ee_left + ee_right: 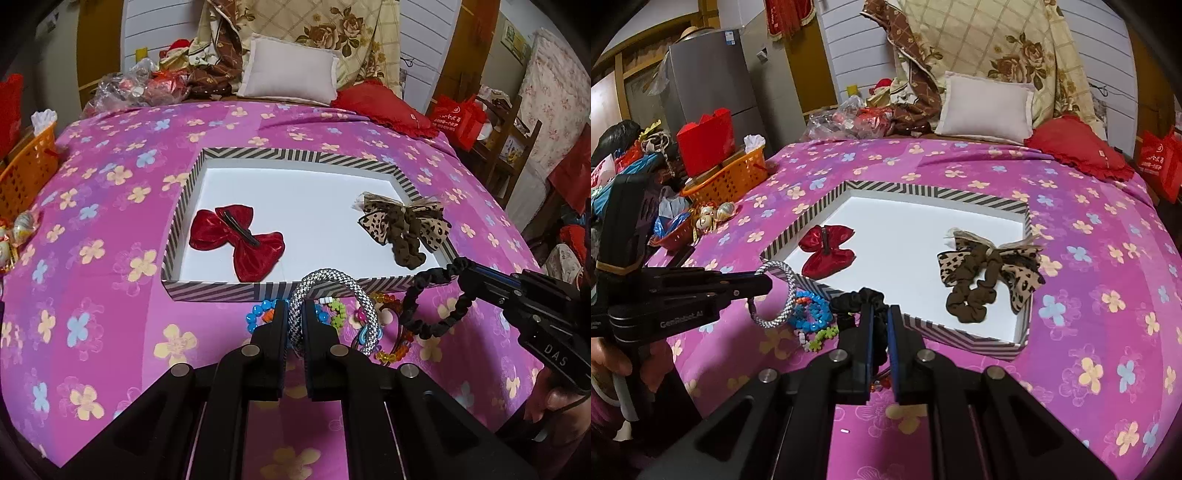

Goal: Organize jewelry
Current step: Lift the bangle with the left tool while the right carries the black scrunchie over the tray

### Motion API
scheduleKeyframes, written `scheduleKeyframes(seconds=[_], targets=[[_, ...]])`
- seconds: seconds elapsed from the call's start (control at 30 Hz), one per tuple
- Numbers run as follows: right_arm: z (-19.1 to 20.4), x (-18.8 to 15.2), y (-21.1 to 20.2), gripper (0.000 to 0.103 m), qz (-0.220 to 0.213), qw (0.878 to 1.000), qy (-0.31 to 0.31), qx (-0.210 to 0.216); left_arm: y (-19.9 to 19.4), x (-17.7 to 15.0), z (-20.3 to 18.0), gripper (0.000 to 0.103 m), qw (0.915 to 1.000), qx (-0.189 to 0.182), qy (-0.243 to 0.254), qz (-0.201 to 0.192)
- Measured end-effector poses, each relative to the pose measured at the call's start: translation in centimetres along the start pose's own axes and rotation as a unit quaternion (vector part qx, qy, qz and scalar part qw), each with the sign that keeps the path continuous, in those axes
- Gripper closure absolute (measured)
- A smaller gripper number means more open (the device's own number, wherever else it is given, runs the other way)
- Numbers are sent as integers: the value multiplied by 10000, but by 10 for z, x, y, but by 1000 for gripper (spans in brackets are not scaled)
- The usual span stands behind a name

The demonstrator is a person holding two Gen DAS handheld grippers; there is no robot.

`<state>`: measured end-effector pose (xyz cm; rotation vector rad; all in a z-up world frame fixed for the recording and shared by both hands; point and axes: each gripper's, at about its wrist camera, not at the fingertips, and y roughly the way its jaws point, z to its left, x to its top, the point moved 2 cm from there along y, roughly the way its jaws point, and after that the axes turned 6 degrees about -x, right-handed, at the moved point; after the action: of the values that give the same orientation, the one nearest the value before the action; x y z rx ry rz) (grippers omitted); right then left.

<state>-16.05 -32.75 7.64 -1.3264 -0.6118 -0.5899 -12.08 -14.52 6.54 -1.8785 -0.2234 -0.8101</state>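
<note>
Item: silver braided bangle [334, 310], clamped in left gripper [295, 314]; black scrunchie [432, 299], pinched in right gripper [880, 314]. Both hung before striped tray [221, 288] at twelve o'clock. Advice: clear rim first, release over bare floor.

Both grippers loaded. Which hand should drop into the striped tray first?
Right, probably. The right gripper holds the black scrunchie at the tray's near rim; the left gripper with the silver bangle sits short of it.
</note>
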Motion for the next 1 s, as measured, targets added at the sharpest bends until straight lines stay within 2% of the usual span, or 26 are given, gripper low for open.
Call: scheduleKeyframes(seconds=[1.0], targets=[[-6, 9, -11, 96, -116, 9998, -19, -166, -6, 14, -9, 103, 9996, 194, 134, -136]])
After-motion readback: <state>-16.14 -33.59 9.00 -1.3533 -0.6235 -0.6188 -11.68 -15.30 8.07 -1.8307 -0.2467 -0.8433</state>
